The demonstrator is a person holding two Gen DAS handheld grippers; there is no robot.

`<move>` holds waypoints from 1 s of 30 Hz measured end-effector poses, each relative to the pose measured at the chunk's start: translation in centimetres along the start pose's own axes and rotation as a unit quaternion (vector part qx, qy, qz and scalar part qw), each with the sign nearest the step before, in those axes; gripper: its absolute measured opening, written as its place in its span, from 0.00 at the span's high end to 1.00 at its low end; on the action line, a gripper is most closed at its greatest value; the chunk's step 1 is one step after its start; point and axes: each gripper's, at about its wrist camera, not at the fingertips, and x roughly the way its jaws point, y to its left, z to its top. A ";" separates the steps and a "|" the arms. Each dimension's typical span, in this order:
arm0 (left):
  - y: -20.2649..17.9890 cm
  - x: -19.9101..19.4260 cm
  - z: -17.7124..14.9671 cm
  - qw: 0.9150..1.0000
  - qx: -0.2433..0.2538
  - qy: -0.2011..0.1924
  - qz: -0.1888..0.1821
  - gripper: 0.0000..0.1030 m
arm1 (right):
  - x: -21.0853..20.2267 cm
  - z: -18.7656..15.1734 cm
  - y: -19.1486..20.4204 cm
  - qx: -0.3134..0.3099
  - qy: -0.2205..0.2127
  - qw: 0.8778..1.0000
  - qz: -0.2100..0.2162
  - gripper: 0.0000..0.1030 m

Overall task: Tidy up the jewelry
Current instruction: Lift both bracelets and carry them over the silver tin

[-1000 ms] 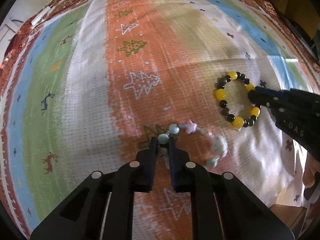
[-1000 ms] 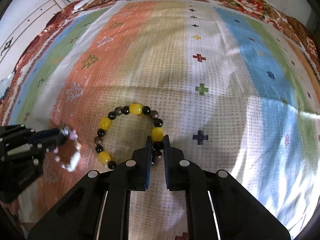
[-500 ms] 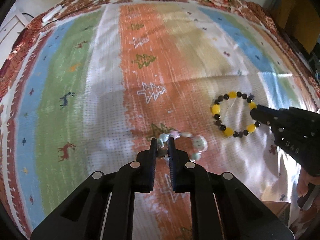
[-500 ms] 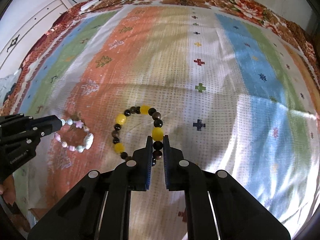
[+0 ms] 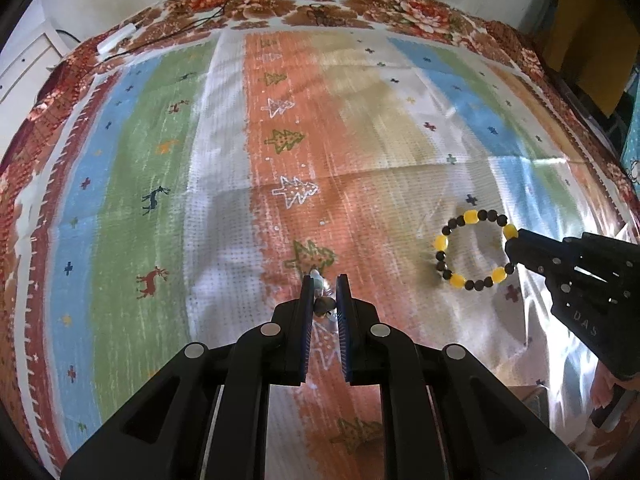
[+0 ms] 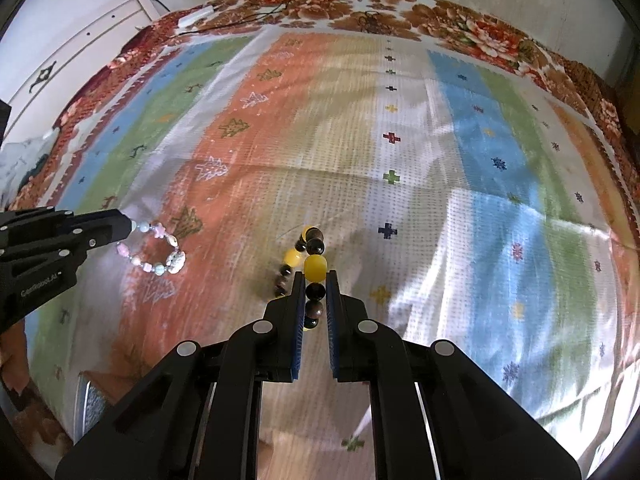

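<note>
My left gripper [image 5: 323, 280] is shut on a pastel bead bracelet [image 5: 320, 300] and holds it above the striped cloth [image 5: 224, 208]. The bracelet shows edge-on between the fingers in the left wrist view; in the right wrist view it hangs as a ring [image 6: 160, 248] from the left gripper [image 6: 124, 224]. My right gripper [image 6: 312, 280] is shut on a yellow and dark bead bracelet [image 6: 314, 268], also lifted off the cloth. It shows as a full ring [image 5: 472, 250] in the left wrist view, held by the right gripper [image 5: 516, 246].
The striped cloth with tree and cross motifs covers a bed with a floral border [image 6: 400, 12]. A white power strip with cables [image 5: 118, 38] lies at the far left corner. A white cabinet [image 6: 80, 52] stands beyond the bed's left side.
Both grippers have risen and pulled back with their bracelets. Both bracelets now hang clear of the cloth. The yellow one has swung edge-on to the right wrist camera.
</note>
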 end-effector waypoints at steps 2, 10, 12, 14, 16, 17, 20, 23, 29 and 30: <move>-0.3 -0.6 -0.1 1.000 0.000 -0.004 0.002 0.90 | -0.6 -0.2 0.0 0.000 -0.003 1.000 0.001 0.90; -1.3 -2.7 -0.5 1.000 0.002 -0.021 -0.004 0.89 | -3.3 -0.8 -0.5 0.021 -0.024 0.999 0.019 0.90; -1.7 -3.2 -0.7 1.000 0.003 -0.026 -0.008 0.89 | -3.9 -1.0 -0.5 0.019 -0.029 0.999 0.021 0.90; -2.1 -3.7 -0.9 0.999 0.005 -0.031 -0.008 0.90 | -4.6 -1.2 -0.5 0.020 -0.035 0.999 0.025 0.90; -2.3 -4.1 -1.1 0.999 0.004 -0.035 -0.010 0.89 | -5.2 -1.2 -0.5 0.021 -0.042 0.999 0.028 0.90; -2.4 -4.3 -1.2 0.999 0.003 -0.036 -0.010 0.89 | -5.5 -1.3 -0.5 0.022 -0.046 0.998 0.028 0.90; -2.6 -4.9 -1.6 0.999 0.004 -0.041 -0.010 0.89 | -6.4 -1.4 -0.4 0.024 -0.054 0.998 0.036 0.90; -2.8 -5.6 -1.9 0.999 0.002 -0.047 -0.012 0.89 | -7.3 -1.7 -0.1 0.024 -0.062 0.997 0.044 0.90; -3.0 -7.6 -2.6 0.998 -0.001 -0.068 -0.014 0.89 | -8.6 -2.8 0.7 0.015 -0.070 0.996 0.056 0.90; -3.1 -7.9 -2.7 0.997 -0.002 -0.071 -0.018 0.89 | -8.8 -3.1 0.9 0.013 -0.071 0.996 0.059 0.90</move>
